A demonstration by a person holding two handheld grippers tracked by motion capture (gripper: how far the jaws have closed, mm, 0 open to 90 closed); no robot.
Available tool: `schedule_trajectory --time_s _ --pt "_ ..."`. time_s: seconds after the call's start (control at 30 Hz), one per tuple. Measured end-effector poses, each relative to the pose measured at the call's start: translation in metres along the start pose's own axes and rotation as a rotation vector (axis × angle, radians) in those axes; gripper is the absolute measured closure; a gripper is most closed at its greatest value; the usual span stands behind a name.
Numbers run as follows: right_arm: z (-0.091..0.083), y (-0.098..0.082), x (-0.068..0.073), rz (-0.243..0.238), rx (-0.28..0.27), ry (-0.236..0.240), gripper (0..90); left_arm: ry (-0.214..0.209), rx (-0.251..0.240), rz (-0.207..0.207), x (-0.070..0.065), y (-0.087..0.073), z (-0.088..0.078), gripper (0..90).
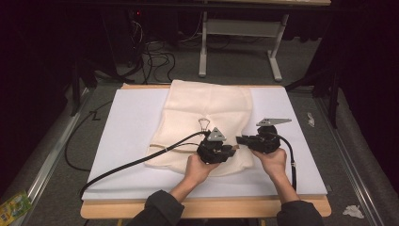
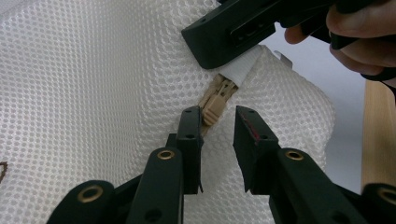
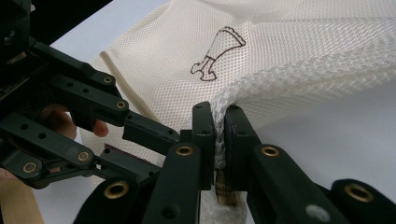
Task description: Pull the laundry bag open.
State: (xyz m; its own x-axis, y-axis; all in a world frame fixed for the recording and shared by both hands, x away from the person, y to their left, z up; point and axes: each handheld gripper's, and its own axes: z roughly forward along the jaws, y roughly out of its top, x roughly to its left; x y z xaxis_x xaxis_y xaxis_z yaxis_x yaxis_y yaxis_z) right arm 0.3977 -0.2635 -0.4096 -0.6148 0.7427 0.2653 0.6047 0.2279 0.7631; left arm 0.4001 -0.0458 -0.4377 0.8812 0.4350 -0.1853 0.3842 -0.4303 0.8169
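The left gripper (image 2: 218,125) hangs over the white mesh bag (image 2: 93,93) with its jaws apart — the beige zipper pull (image 2: 215,108) lies between the tips, just against the left one. Above, the right gripper (image 2: 229,35) clamps the bag's white edge, near the desk's (image 2: 377,135) wooden rim.

Cream mesh bag (image 1: 202,117), flat on table, tan zipper pull (image 2: 215,108).
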Motion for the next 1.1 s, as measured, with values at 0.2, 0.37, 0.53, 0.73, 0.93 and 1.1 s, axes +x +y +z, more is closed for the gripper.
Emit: schedule_trajectory --time_s 0.2,0.37,0.53,0.73,0.93,1.1 --pt "0.0007 -0.0006 0.0011 0.005 0.003 0.0 85.8 -0.01 0.003 -0.017 0.0026 0.0002 0.0029 75.1" --pt "0.002 -0.0011 0.0008 0.002 0.007 0.003 85.8 -0.014 0.0 -0.022 0.0032 0.0005 0.0041 76.7" --pt "0.0018 -0.0015 0.0006 0.002 0.009 0.003 85.8 -0.021 -0.009 -0.03 0.0025 0.001 0.0053 77.8" --pt "0.0036 -0.0015 0.0017 0.002 0.01 0.009 85.8 -0.03 -0.011 -0.024 0.0022 0.0008 0.0052 82.5" --pt "0.0037 -0.0017 0.0013 -0.002 0.014 0.011 85.8 -0.046 -0.011 -0.03 0.0025 -0.0003 0.0068 86.1" --pt "0.0038 -0.0029 0.0002 -0.001 0.01 0.014 85.8 -0.04 -0.006 -0.015 0.0018 -0.0003 0.0045 86.4"
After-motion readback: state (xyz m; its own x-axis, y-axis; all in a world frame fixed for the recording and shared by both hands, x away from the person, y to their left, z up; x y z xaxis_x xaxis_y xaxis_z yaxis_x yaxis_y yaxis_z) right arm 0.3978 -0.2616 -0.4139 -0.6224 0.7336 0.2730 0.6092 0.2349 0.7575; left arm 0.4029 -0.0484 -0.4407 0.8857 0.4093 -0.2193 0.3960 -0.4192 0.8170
